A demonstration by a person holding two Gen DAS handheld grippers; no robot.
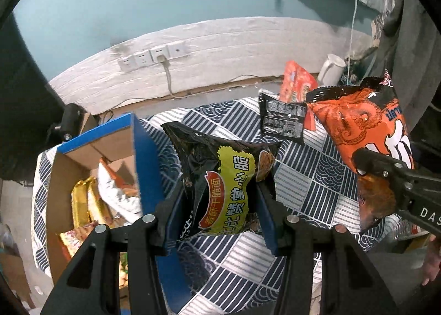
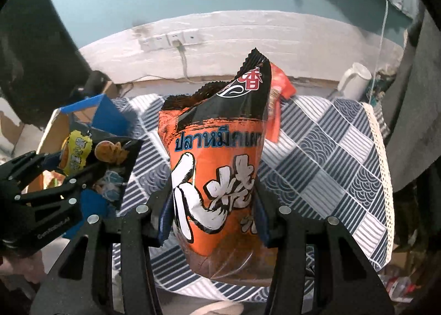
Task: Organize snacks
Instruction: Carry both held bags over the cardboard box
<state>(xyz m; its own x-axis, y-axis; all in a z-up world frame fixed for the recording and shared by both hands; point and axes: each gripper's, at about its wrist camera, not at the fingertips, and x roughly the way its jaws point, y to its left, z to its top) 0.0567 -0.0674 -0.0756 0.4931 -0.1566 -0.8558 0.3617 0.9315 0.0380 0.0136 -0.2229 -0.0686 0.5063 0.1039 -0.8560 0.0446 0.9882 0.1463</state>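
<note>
The left gripper [image 1: 217, 221] has its jaws clamped on the lower part of a black and yellow noodle-snack packet [image 1: 223, 177], which hangs clear above the surface [image 1: 317, 177]. The right gripper [image 2: 212, 221] has its jaws clamped on the lower half of an orange squid-snack bag [image 2: 217, 155], also held up off the cloth. Each packet stands with its long axis running up and away from the jaws, so both are gripped near the bottom edge with the top edge farthest out.

The relation that matters is the blue cardboard box [image 1: 143, 155] at the left of the surface: it lies just left of the noodle packet and well apart from the orange bag. The left hand is clearly the nearer one; I judge its packet needs only a short sideways carry over the blue wall and a drop into the open top, while the right hand would have to cross the width of the cloth.

Count: 2 packets held, 1 in each gripper. 2 more lie on the far side of the surface, a black packet [image 1: 282, 119] with its printed back up and a red-orange packet [image 1: 296, 84] behind it. 1 box, already holding several snacks, including gold wrappers [image 1: 82, 204]; their exact number cannot be told. 1 white mug [image 1: 330, 68] stands at the far right.
</note>
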